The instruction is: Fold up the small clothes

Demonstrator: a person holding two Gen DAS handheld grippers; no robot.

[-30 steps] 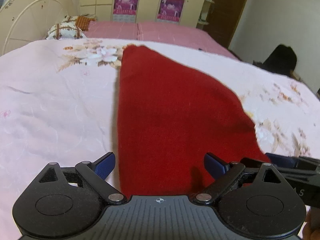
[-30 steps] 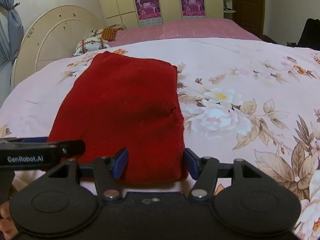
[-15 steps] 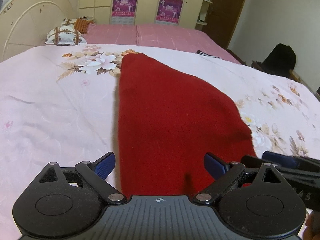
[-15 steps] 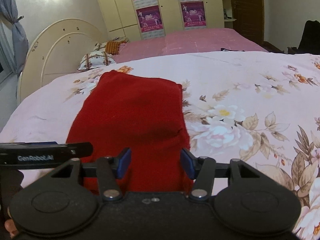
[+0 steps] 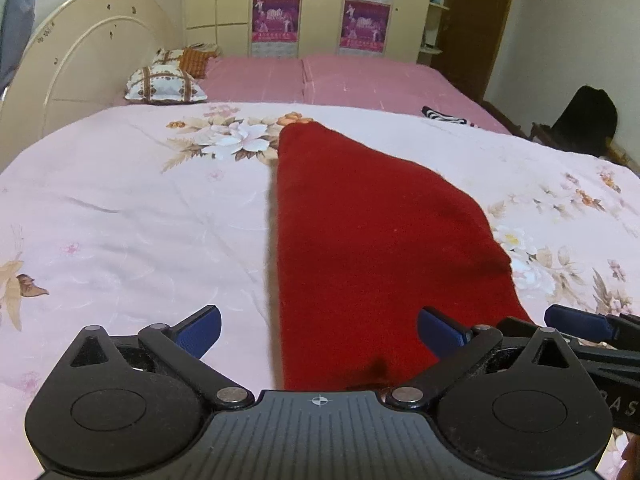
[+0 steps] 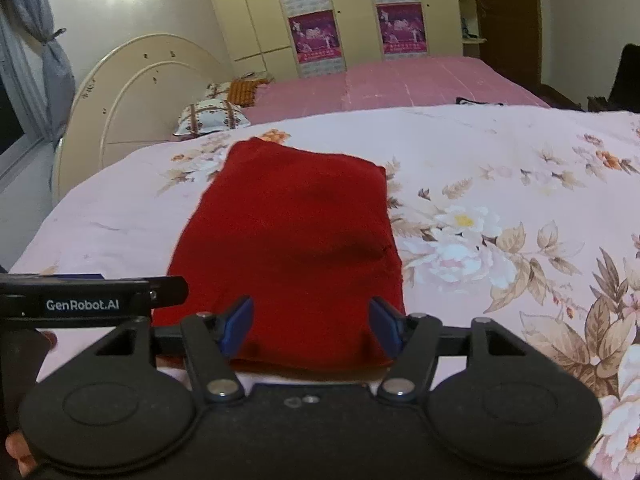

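Note:
A folded red knit garment (image 5: 372, 240) lies flat on the pink floral bedspread (image 5: 132, 216); it also shows in the right wrist view (image 6: 292, 240). My left gripper (image 5: 320, 330) is open, its blue fingertips wide apart above the garment's near left edge. My right gripper (image 6: 312, 324) is open, its blue pads on either side of the garment's near right corner without pinching it. The right gripper's fingers (image 5: 580, 326) show at the right edge of the left wrist view. The left gripper's body (image 6: 92, 300) shows at the left of the right wrist view.
A cream headboard (image 5: 88, 76) and patterned pillows (image 5: 166, 84) are at the far left. A pink sheet (image 5: 360, 80) covers the far bed, with wardrobes (image 5: 320, 4) behind. A dark bag (image 5: 586, 120) sits at the far right.
Both grippers have drawn back and risen from the garment, so more of the bed and room shows. The garment has stayed flat. Both stay open.

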